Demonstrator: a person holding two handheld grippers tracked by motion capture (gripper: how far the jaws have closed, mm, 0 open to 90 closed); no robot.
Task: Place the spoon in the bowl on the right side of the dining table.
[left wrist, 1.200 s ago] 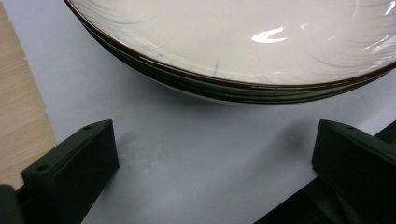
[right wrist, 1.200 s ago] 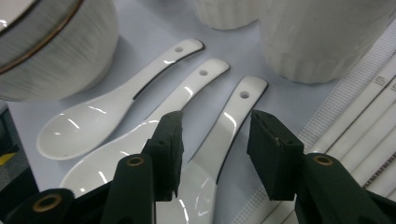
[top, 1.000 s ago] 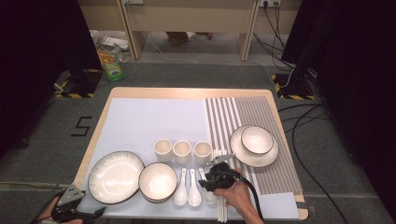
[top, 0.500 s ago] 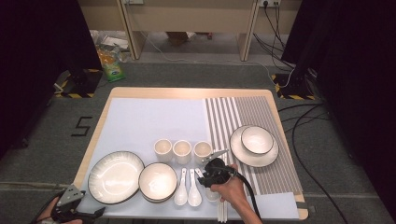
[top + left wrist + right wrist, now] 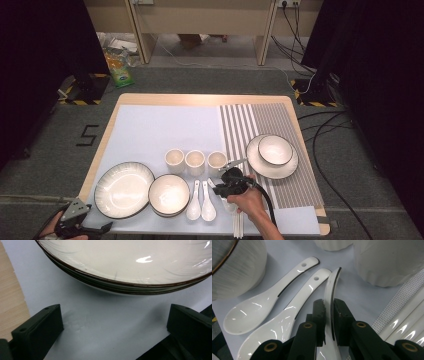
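Hand-held gripper (image 5: pixel 328 315) closed on spoon (image 5: pixel 331 290)

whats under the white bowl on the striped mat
The white dark-rimmed ceramic bowl sits on a matching white plate, which lies on the grey striped mat. The plate's centre is covered by the bowl.

- The high view hangs above my side of the table (image 5: pixel 165 100), looking forward and down from far off; my forearms come in at its bottom edge.
- My left gripper (image 5: pixel 75 222) carries a camera that looks along its jaws, low and very close to the wide plate (image 5: pixel 125 262) at the table's near left corner.
- The camera on my right gripper (image 5: pixel 328 315) looks along its jaws, close over the spoons (image 5: pixel 272 300).
- Both gripper views share their ground with the high view: the plate (image 5: pixel 124 189) and the spoons (image 5: pixel 201 202).
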